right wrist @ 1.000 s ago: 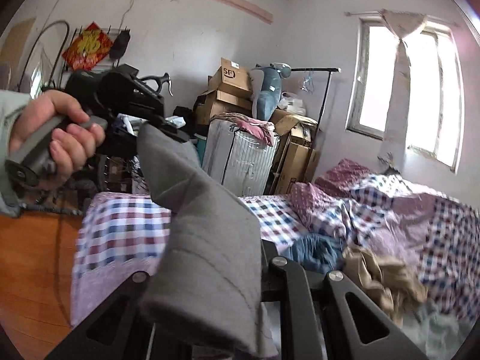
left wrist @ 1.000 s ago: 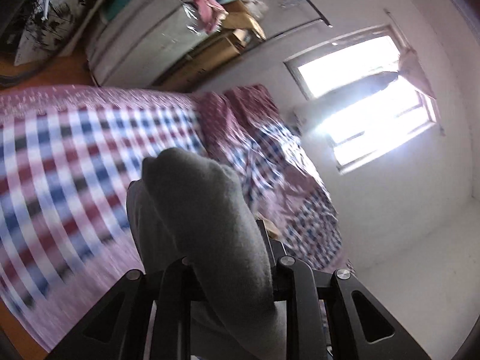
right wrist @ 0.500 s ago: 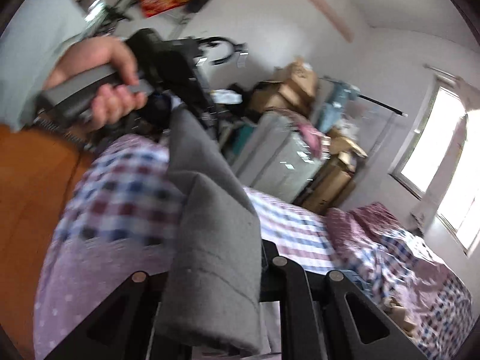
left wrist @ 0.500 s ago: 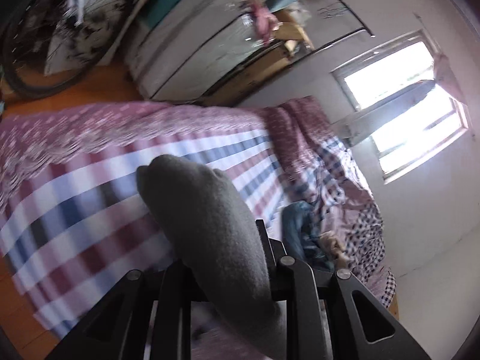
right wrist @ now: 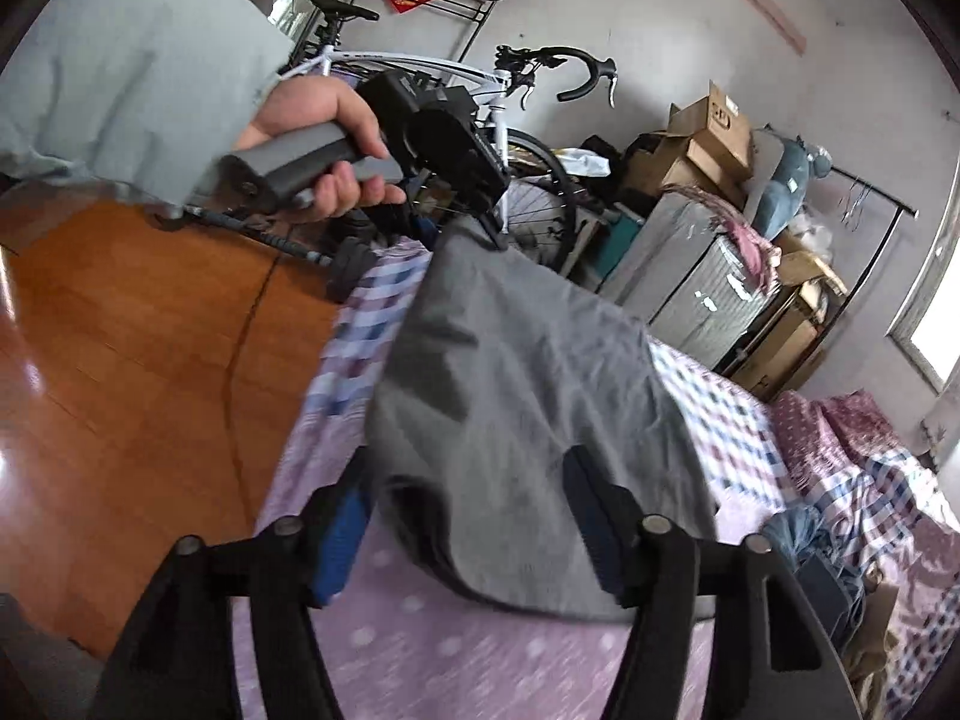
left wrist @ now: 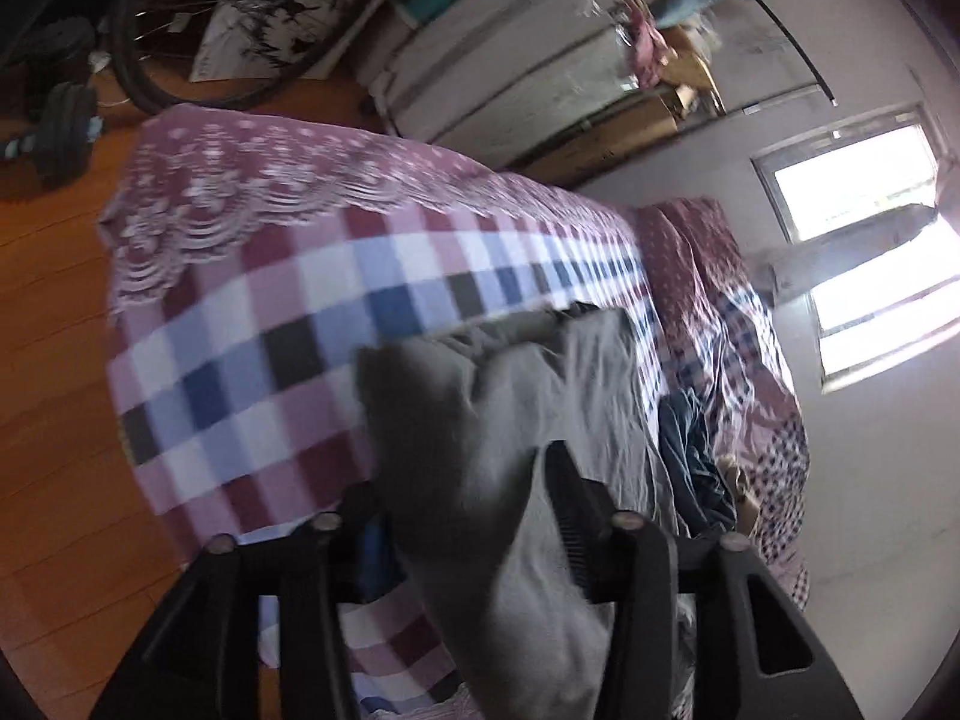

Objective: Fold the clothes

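Observation:
A grey garment (left wrist: 510, 396) lies spread over the near corner of the checked bed (left wrist: 270, 330). In the left wrist view one end humps up between the fingers of my left gripper (left wrist: 462, 480), whose jaws stand apart. In the right wrist view the grey garment (right wrist: 528, 372) runs from the left gripper (right wrist: 495, 237), held by a person's hand (right wrist: 324, 138), down to my right gripper (right wrist: 465, 510). The right jaws are wide apart, blue pads showing, and the garment's edge rests on the purple bedspread (right wrist: 480, 648) between them.
A blue denim piece (right wrist: 798, 528) and other crumpled clothes lie further up the bed. A bicycle (right wrist: 540, 96), cardboard boxes (right wrist: 708, 138) and a grey fabric cabinet (right wrist: 690, 276) stand past the bed end. A dumbbell (left wrist: 66, 132) sits on the wooden floor (right wrist: 120, 360).
Both grippers came down toward the bed corner and the grey garment went from hanging bunched to spread on the bedspread. Both jaws spread apart, the right one more.

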The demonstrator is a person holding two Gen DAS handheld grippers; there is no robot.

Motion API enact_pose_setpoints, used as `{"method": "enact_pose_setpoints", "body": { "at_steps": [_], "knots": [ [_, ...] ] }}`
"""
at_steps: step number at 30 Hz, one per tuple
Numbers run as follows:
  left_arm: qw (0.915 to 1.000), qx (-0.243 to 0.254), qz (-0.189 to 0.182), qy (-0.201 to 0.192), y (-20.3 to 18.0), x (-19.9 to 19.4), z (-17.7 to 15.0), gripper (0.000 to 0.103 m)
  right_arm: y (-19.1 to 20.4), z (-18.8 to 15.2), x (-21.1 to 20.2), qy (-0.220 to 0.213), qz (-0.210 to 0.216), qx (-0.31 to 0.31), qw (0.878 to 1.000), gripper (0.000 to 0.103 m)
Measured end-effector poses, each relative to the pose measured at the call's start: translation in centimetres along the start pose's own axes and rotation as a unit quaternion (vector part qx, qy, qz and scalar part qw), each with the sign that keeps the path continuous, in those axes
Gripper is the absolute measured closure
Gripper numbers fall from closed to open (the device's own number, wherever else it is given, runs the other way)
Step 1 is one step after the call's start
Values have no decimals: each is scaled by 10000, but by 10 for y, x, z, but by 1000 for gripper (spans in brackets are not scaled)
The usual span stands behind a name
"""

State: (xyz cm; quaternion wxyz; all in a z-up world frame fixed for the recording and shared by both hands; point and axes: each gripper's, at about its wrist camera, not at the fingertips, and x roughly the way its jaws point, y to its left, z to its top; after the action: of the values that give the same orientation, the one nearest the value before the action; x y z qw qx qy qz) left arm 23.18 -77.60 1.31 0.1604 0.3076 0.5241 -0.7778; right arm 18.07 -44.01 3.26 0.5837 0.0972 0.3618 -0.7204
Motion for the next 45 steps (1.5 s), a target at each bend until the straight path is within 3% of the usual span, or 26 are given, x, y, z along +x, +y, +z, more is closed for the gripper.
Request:
{"method": "enact_pose_setpoints", "body": {
  "at_steps": [2,6,13,18,21,24,28,31,34,40,42,45],
  "knots": [
    [9997,-50,125,-195,5,-12,-1,31,3,-1,-18,-104,139,131,9998,30],
    [9985,78,-26,-547,-6,-40,-10,29,13,-6,-67,-327,256,415,9983,29],
    [9900,980,-490,-891,-70,-87,-57,22,17,-30,-187,-715,-189,999,9923,27],
    [9735,1820,-855,-1093,-141,-110,-113,19,-3,-57,-281,-957,-842,1731,9766,20],
    [9562,2487,-1139,-1041,-197,-118,-157,19,-15,-76,-333,-1156,-1242,2153,9617,19],
    [9350,3036,-1562,-960,-248,-126,-200,19,-25,-96,-386,-1387,-1678,2568,9416,17],
    [9064,3564,-2161,-684,-319,-129,-266,18,-32,-128,-448,-1743,-2246,3159,9052,10],
    [8902,3731,-2593,-342,-367,-120,-316,18,-38,-150,-484,-1961,-2568,3574,8763,4],
    [8714,3907,-2968,-30,-411,-109,-365,16,-43,-169,-512,-2037,-2771,3843,8567,0],
    [8412,4310,-3245,366,-466,-78,-461,13,-59,-206,-561,-2117,-3185,4406,8122,0],
    [8336,4400,-3302,501,-481,-67,-489,13,-69,-223,-572,-1979,-3404,4713,7892,0],
    [8319,4489,-3188,683,-497,-41,-525,13,-88,-250,-583,-1620,-3822,5225,7448,0]
  ]
}}
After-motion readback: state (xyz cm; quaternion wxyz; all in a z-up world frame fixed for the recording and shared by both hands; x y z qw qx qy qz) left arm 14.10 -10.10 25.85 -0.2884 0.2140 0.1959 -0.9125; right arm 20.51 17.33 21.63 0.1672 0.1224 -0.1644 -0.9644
